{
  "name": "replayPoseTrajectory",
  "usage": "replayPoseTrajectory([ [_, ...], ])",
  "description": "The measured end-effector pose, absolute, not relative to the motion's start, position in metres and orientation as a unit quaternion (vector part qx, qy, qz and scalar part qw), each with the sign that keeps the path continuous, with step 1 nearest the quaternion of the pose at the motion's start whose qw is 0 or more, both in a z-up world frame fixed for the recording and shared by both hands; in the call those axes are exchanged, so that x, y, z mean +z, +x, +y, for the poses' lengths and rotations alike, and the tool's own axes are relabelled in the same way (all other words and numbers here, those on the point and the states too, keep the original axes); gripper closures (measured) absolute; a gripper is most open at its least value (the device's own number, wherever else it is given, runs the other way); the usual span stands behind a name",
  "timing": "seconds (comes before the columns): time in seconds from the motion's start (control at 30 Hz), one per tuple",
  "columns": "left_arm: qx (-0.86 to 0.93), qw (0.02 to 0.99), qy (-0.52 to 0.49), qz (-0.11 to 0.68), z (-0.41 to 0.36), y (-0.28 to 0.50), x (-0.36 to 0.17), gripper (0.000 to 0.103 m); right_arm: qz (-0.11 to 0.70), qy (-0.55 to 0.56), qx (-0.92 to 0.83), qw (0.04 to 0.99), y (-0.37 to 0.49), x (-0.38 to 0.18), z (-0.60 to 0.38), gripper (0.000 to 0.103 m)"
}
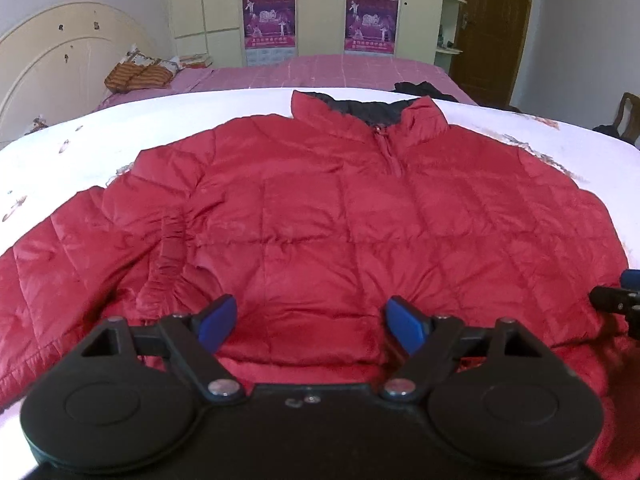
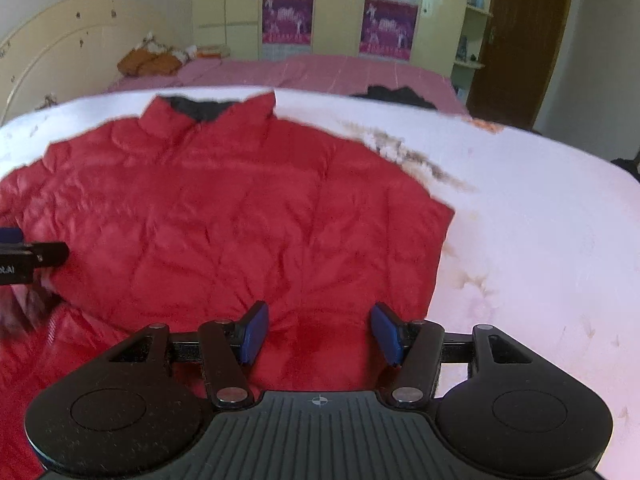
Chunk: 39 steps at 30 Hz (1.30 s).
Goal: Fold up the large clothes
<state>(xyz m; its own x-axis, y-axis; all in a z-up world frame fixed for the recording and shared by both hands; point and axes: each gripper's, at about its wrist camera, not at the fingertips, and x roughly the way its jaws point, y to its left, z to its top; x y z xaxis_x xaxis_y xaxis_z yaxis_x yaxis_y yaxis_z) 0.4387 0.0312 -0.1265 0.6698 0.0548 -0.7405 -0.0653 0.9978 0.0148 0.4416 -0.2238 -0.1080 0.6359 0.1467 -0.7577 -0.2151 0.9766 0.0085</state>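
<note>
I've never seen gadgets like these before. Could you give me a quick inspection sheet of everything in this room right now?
Surface: white sheet with faint brownish print, spread over a bed.
Job's things: red quilted jacket lying flat, collar at the far side, zipped, not yet folded.
Clutter: dark garment on the pink bedspread behind; orange striped bundle near the headboard.
Grippers: left gripper and right gripper both above the jacket's near hem, blue fingers spread apart, holding nothing.
Cables: nothing seen.
Surroundings: cream wardrobe with purple posters, brown door, wooden chair.
</note>
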Motion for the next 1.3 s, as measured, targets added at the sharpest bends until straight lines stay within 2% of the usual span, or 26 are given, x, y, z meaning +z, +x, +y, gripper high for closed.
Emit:
replayPoseTrajectory([
  [0.33, 0.032, 0.913, -0.005, 0.407, 0.035, 0.436, -0.122, 0.022, 0.421, -0.054, 0.095, 0.901, 0.442, -0.110, -0.222, 0.045],
  [0.4, 0.037, 0.918, -0.008, 0.394, 0.041, 0.429, -0.113, 0.018, 0.410, -0.049, 0.097, 0.906, 0.438, -0.101, -0.222, 0.045],
  [0.47, 0.057, 0.922, -0.016, 0.383, 0.054, 0.420, -0.106, 0.010, 0.403, -0.046, 0.095, 0.909, 0.434, -0.094, -0.221, 0.045],
  [0.6, 0.102, 0.921, -0.070, 0.370, 0.098, 0.393, -0.094, 0.009, 0.395, -0.033, 0.091, 0.914, 0.425, -0.083, -0.217, 0.045],
  [0.77, 0.171, 0.892, -0.212, 0.361, 0.181, 0.332, -0.095, 0.033, 0.404, -0.031, 0.097, 0.909, 0.416, -0.082, -0.203, 0.045],
  [1.0, 0.281, 0.819, -0.409, 0.288, 0.278, 0.219, -0.117, 0.035, 0.412, -0.045, 0.118, 0.902, 0.411, -0.083, -0.168, 0.045],
  [1.07, 0.294, 0.796, -0.463, 0.257, 0.298, 0.196, -0.126, 0.039, 0.411, -0.054, 0.125, 0.901, 0.409, -0.082, -0.156, 0.045],
  [1.13, 0.288, 0.780, -0.507, 0.226, 0.314, 0.185, -0.132, 0.042, 0.409, -0.062, 0.130, 0.901, 0.409, -0.080, -0.145, 0.045],
  [1.3, 0.307, 0.764, -0.546, 0.151, 0.334, 0.185, -0.147, 0.047, 0.406, -0.076, 0.143, 0.900, 0.407, -0.074, -0.123, 0.045],
])
